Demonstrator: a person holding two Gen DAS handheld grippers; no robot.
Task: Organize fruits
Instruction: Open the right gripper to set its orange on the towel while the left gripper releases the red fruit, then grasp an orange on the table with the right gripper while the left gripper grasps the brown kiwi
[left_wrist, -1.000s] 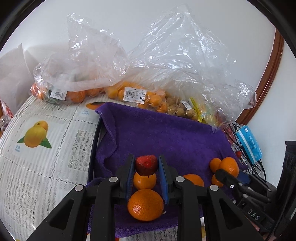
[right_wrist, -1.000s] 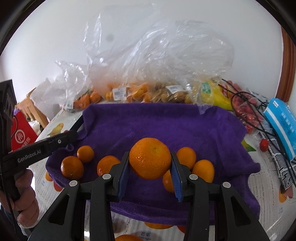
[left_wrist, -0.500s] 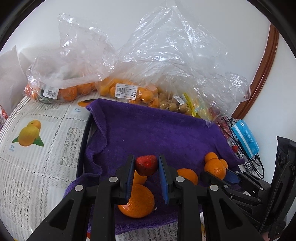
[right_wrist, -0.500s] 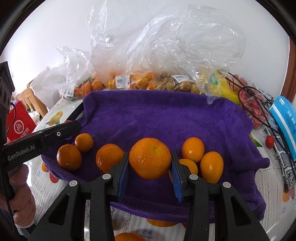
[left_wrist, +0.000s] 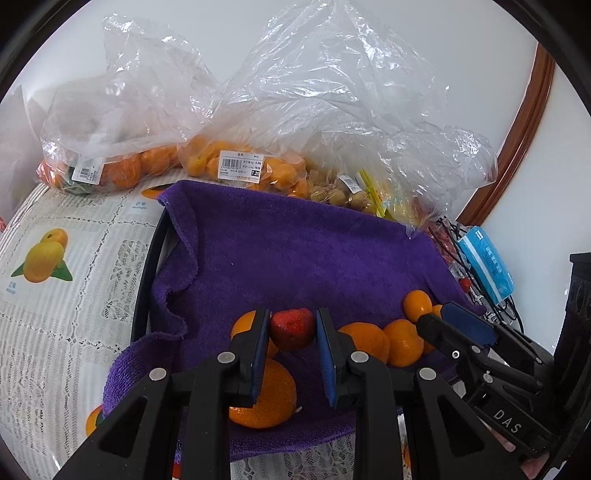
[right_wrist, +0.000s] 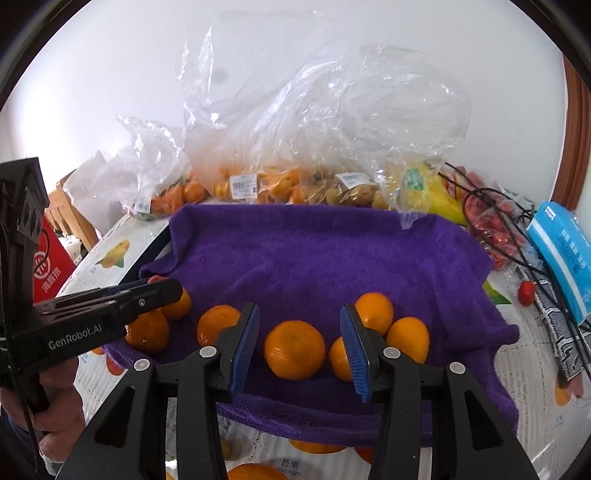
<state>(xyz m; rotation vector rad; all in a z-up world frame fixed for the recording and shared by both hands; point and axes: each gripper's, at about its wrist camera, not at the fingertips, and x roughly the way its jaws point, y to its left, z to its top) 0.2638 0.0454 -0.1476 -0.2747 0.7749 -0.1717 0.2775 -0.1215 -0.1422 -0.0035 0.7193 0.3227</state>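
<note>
A small red strawberry-like fruit (left_wrist: 291, 328) is clamped between the blue pads of the left gripper (left_wrist: 291, 332), above the purple fleece towel (right_wrist: 332, 258). The right gripper (right_wrist: 298, 341) is spread apart around a round orange tangerine (right_wrist: 294, 349) lying on the towel.

My left gripper (left_wrist: 290, 339) is matt black plastic with blue ribbed pads (left_wrist: 261, 354), and it presses a glossy red fruit (left_wrist: 291, 328). The right gripper (right_wrist: 299, 343) has the same finish. The purple towel (right_wrist: 332, 258) is soft, fluffy cloth. The oranges (right_wrist: 294, 349) have a shiny, finely dimpled peel. The bags (left_wrist: 332, 103) are thin, clear, wrinkled plastic with white paper labels (left_wrist: 241, 167). The counter cover (left_wrist: 74, 295) looks like smooth printed plastic with a lace pattern.
</note>
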